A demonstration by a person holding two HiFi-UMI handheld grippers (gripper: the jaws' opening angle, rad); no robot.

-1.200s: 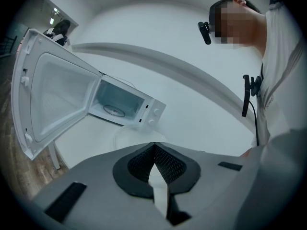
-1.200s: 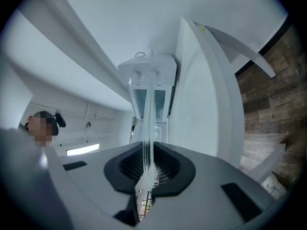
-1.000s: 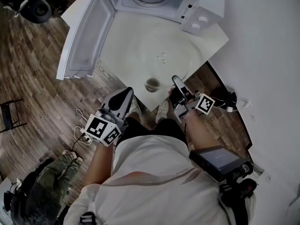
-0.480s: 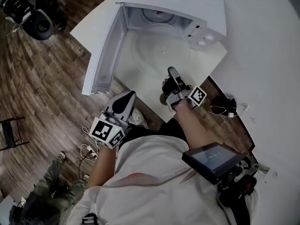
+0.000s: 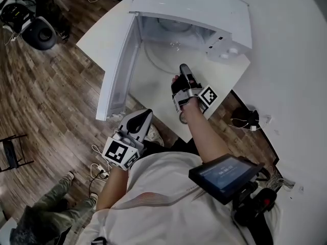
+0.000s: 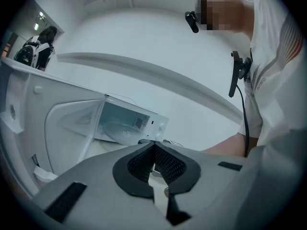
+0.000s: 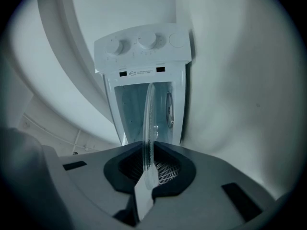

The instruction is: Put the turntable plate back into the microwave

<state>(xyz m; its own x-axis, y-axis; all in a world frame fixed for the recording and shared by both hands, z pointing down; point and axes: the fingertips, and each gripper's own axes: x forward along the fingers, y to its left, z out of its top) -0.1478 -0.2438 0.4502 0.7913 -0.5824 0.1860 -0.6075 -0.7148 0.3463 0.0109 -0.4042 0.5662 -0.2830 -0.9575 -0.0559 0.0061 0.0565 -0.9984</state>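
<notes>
Glass of the turntable plate is pinched at its near rim between the pads of the right claw, which is closed on it and holds it level above the white surface. In the right gripper view the plate shows edge-on, running from that claw straight toward the open cavity of the microwave. Its far edge is at the cavity's mouth, and how far in it reaches cannot be told. The microwave door stands swung wide. The left claw hangs off the surface's near edge, jaws together and empty.
</notes>
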